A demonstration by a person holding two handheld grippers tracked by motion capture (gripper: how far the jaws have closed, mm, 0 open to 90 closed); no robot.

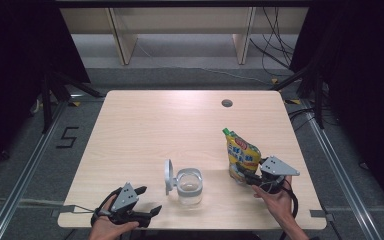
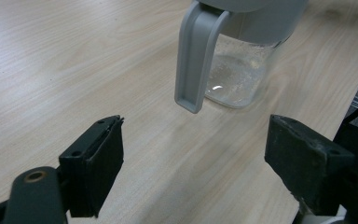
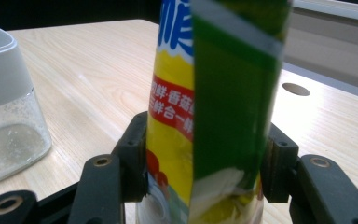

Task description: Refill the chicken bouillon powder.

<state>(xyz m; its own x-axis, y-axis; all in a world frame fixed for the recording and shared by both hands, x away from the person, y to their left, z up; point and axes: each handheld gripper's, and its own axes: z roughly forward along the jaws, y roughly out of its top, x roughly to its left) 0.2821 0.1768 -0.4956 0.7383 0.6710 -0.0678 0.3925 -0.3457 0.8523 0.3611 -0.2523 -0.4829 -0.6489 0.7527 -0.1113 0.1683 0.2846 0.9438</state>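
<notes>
A yellow and green spouted pouch (image 1: 242, 157) stands upright at the table's right front. My right gripper (image 1: 241, 176) is shut on its lower part; in the right gripper view both pads press the pouch's (image 3: 214, 93) sides. A clear glass jar (image 1: 189, 186) with a grey collar stands front centre, its grey hinged lid (image 1: 169, 175) flipped open to its left. My left gripper (image 1: 150, 200) rests open near the front left edge, a short way left of the jar. In the left gripper view the jar (image 2: 242, 70) and its lid (image 2: 198, 51) stand beyond the open left gripper (image 2: 193, 149).
The light wooden table (image 1: 155, 130) has a round cable hole (image 1: 226, 103) at its back right. The jar (image 3: 4, 116) stands just left of the pouch in the right gripper view. Black stand legs and cables lie on the floor around the table.
</notes>
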